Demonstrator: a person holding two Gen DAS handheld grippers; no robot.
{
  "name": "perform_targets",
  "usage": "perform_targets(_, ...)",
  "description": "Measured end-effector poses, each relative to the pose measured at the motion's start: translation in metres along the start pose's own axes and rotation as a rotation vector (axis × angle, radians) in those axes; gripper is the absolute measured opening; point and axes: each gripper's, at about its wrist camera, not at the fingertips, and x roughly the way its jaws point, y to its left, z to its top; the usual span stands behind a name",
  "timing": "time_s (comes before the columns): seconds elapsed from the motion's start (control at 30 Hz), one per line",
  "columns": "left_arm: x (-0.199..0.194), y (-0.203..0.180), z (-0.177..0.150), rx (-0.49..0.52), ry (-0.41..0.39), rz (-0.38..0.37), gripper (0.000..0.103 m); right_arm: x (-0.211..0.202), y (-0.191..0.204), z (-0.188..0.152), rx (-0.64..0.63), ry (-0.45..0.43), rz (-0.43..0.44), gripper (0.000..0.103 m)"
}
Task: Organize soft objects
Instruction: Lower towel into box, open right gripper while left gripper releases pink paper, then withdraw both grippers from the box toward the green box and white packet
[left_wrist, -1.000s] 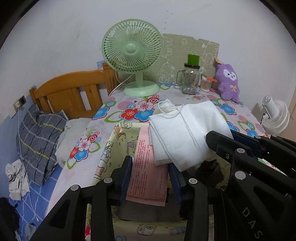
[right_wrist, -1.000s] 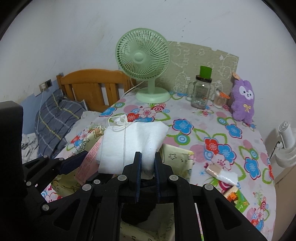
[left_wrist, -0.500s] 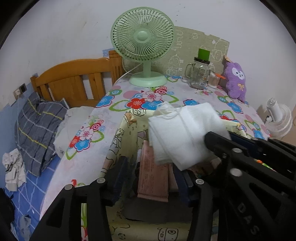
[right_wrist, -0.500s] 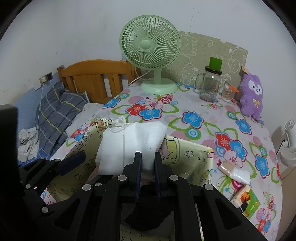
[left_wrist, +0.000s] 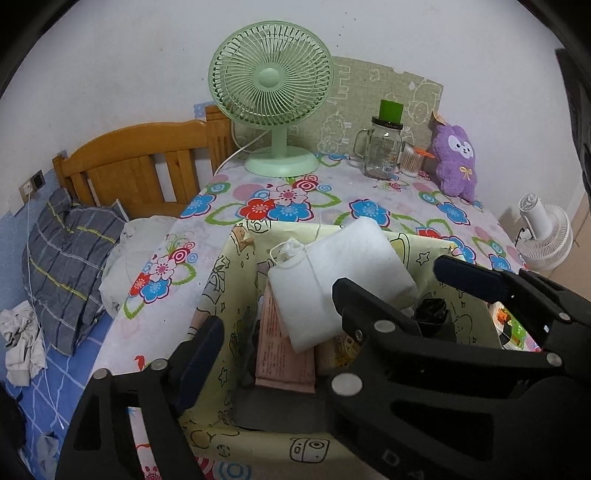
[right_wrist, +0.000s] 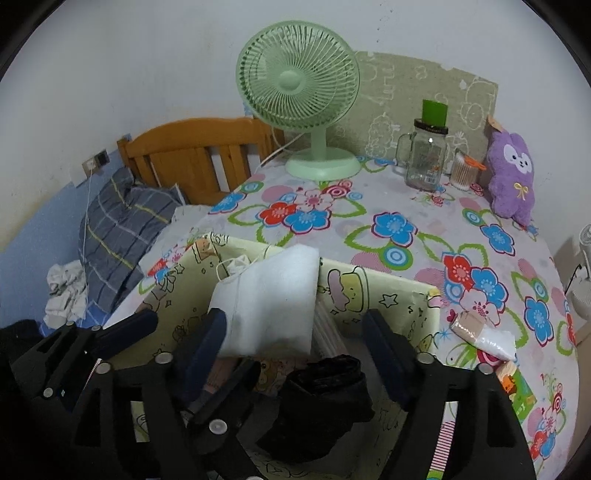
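A white pad (right_wrist: 271, 301) with a thin string is seen leaning in a yellow box (right_wrist: 373, 291). The box stands at the near edge of a table (right_wrist: 424, 210) with a flowered cloth. A pink sheet (left_wrist: 282, 354) is tucked in the box beside the pad, and a black bundle (right_wrist: 325, 395) lies in the box on the other side.

The right gripper (right_wrist: 295, 332) is held over the box. Its jaws are opening, and they are spread wide. The pad is seen between them, close to the left finger, but it is not pinched. The left gripper (left_wrist: 275, 330) is held at the left side of the box. Its jaws are opening too, and only one finger can be seen clearly. The pink sheet is in front of it and is not squeezed.

Farther back on the table, a green fan (left_wrist: 271, 98), a glass jar (left_wrist: 380, 153) with a green top, and a purple toy (left_wrist: 456, 162) are set by the wall. A small wrapped roll (right_wrist: 467, 326) is seen on the cloth right of the box. A bed (left_wrist: 144, 166) with a grey pillow (left_wrist: 68, 258) is seen left of the table.
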Motion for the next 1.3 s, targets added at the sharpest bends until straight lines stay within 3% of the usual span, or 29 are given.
perform_targets(0.7,-0.029,-0.034,0.0,0.055,-0.057,0.0,0.094,-0.047,-0.022,-0.008,0.02,-0.059,-0.041,0.084)
perform_targets(1.3,-0.064,-0.072,0.007,0.091,-0.137,-0.011,0.1,-0.102,-0.053,-0.012,0.055,-0.165,-0.081,0.097)
